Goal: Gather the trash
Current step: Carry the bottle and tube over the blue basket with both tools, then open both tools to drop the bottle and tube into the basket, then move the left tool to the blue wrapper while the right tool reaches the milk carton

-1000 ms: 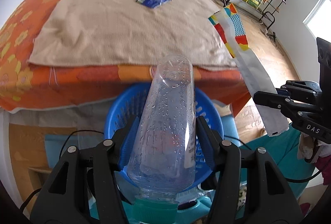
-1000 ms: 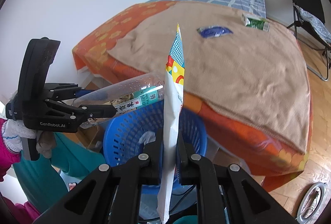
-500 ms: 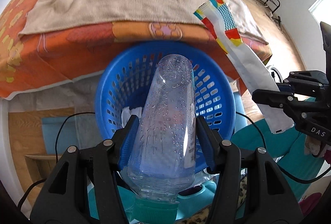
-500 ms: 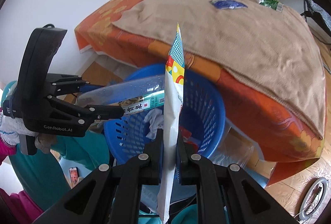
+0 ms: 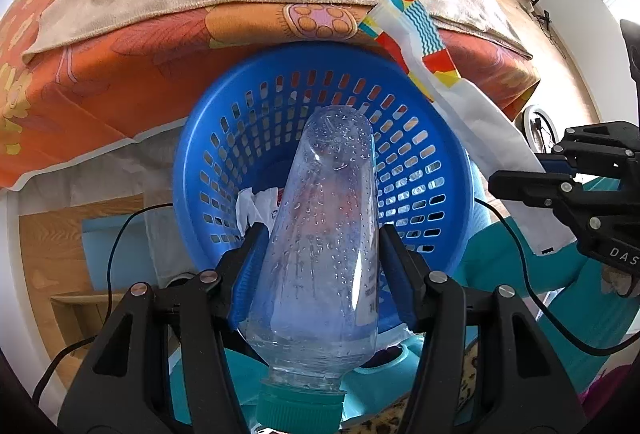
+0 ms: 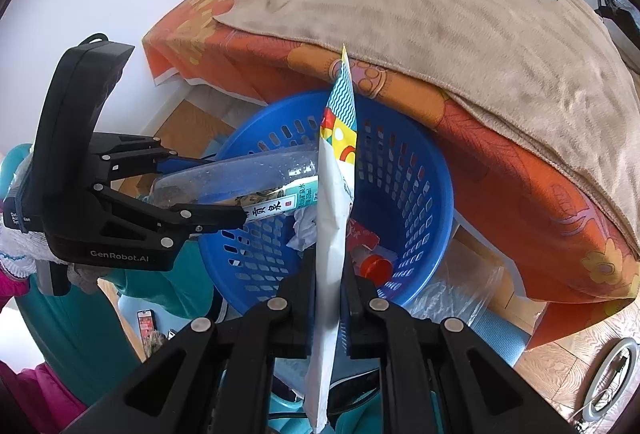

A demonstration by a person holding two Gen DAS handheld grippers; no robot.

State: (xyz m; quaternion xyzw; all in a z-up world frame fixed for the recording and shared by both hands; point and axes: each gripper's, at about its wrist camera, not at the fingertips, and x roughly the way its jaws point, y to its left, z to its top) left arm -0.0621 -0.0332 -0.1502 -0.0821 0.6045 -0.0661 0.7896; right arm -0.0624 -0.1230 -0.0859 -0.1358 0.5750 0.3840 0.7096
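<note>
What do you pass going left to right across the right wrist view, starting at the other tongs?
Left tongs → bottle → snack wrapper → red cap → basket's right rim → orange bedsheet.

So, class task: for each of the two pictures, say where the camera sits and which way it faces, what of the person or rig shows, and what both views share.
Left wrist: sits on the left gripper, looking steeply down along the clear bottle it holds into the blue basket; the right gripper shows at the right.
Right wrist: sits on the right gripper, facing down past its pinched wrapper; the left gripper and a gloved hand show at the left.
Shared: basket, bottle, wrapper, the orange-sheeted bed.
</note>
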